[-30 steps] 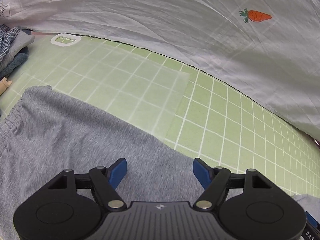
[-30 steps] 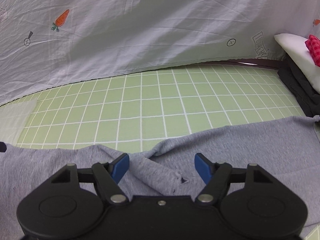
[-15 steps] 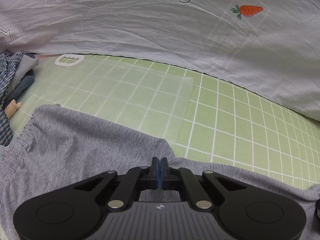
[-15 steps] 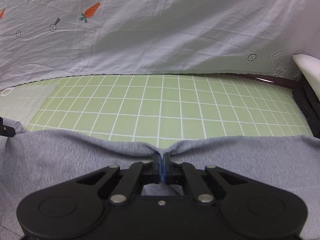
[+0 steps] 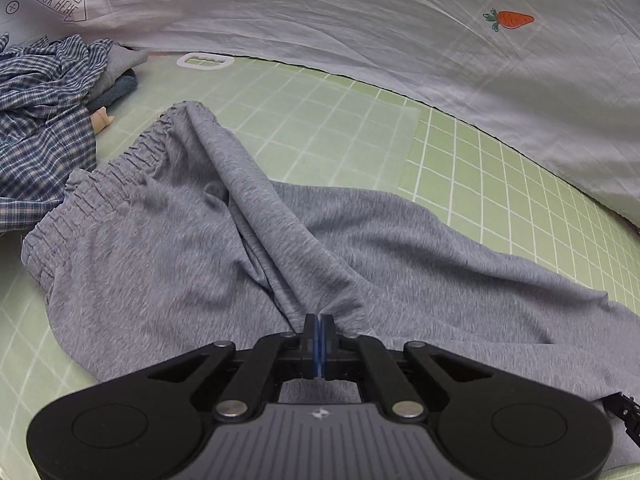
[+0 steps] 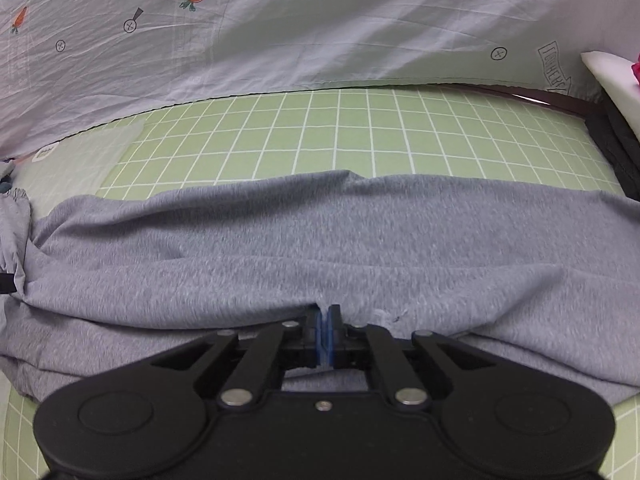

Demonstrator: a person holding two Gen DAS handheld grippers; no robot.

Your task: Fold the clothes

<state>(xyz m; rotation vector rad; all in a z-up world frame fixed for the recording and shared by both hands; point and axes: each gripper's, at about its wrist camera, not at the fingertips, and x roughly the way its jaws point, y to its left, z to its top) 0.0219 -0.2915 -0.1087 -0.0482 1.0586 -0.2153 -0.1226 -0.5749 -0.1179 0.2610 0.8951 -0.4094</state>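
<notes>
Grey sweatpants (image 5: 168, 248) lie across the green grid mat (image 5: 500, 184), elastic waistband at the left. My left gripper (image 5: 319, 322) is shut on a pinched ridge of the grey cloth that runs up toward the waistband. In the right wrist view the same grey sweatpants (image 6: 340, 232) stretch across the whole width, one layer doubled over another. My right gripper (image 6: 325, 316) is shut on the near edge of that upper layer. A small hole or loose thread shows just right of the fingers.
A heap of blue plaid and grey clothes (image 5: 44, 92) sits at the far left. A white ring-shaped tag (image 5: 205, 60) lies near the mat's back edge. A pale printed sheet (image 5: 360, 28) hangs behind. Dark folded clothes (image 6: 616, 148) and a white pillow (image 6: 608, 72) are at the right.
One second ago both grippers stood open over the cloth; they closed on it half a second ago. Since then both have drawn the grey fabric back over itself toward the near side.
</notes>
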